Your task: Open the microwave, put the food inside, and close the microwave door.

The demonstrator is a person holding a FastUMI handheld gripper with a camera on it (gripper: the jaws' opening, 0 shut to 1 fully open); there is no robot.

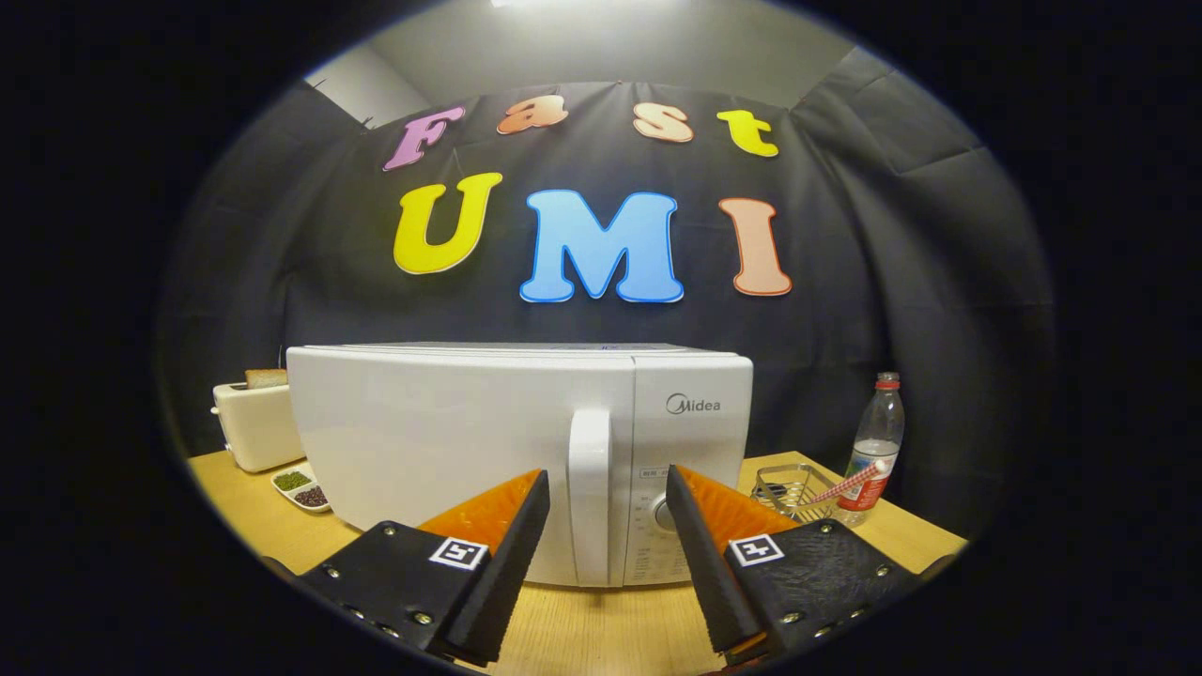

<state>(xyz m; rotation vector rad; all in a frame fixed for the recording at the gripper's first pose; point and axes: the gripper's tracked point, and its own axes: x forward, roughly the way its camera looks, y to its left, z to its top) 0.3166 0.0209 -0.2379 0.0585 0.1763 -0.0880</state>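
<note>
Microwave [470,451] first: it is a big white box that sits on the wooden table [601,629], right ahead of the gripper [608,488], and its door is shut. The door has a tall white handle [590,498] that stands straight up near the knob [663,514] and the buttons. The gripper's two fingers are wide apart and hold nothing. The handle shows in the gap between them, a bit beyond the tips, and I can't see them touching it. I think the fingers are spread like this so the handle can fit in the middle, and then they can squeeze it and pull the door open. So the job looks like it is just at the start, and the door has to open before any food can go in. On one side of the microwave stands a toaster [255,422] with a slice of bread [266,377] poking up, and just by it is a little dish [302,488] with two dark heaps in it. On the other side there is a wire basket [789,488] and a plastic bottle [875,441] with a striped straw [850,483] leaning by it. Maybe the bread or the dish is the food, but I can't tell which.
</note>
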